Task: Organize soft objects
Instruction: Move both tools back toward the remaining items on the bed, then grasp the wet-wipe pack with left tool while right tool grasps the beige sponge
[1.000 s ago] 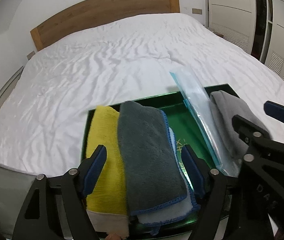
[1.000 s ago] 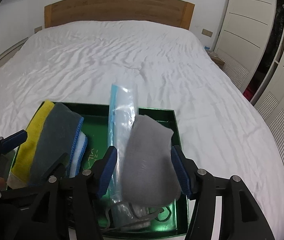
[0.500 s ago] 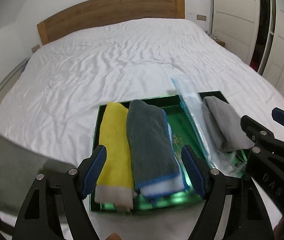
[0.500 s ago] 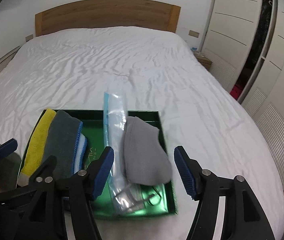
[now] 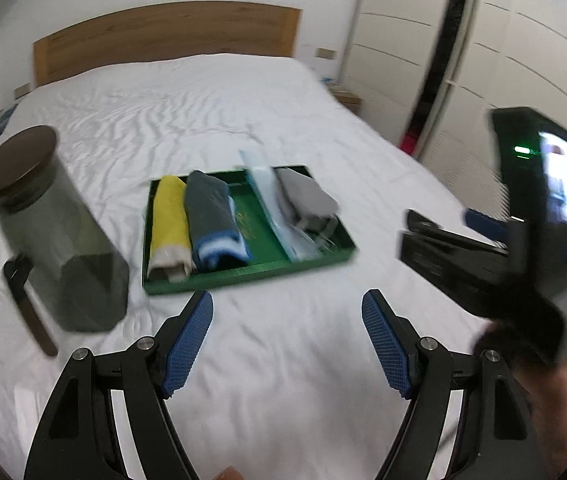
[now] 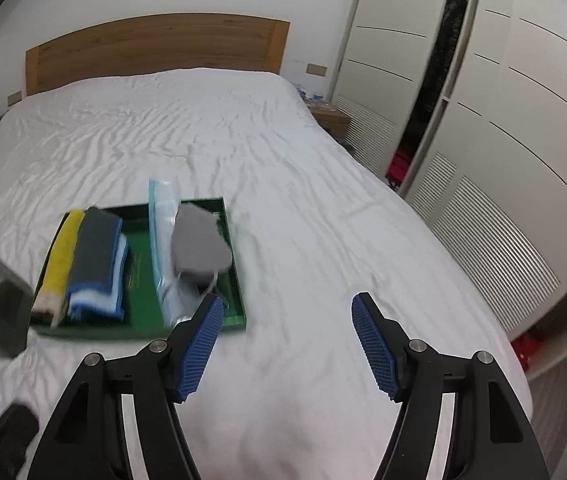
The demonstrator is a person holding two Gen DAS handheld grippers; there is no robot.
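Both the left tongs point(image 5: 287, 344) and the right tongs point(image 6: 287, 346) are wide open and hold nothing above the white bed point(image 6: 303, 248). Ahead on it lies the green tray point(image 5: 243, 274), holding the folded yellow cloth point(image 5: 168, 216), dark grey cloth point(image 5: 209, 210) and light grey cloth point(image 5: 307, 198).

Ahead of me a tray point(image 5: 243, 278) sits on the bed point(image 5: 203, 112), holding folded cloths point(image 5: 191, 224) left and a pouch point(image 5: 307, 200) right; a jar point(image 5: 51, 232) stands left of it.
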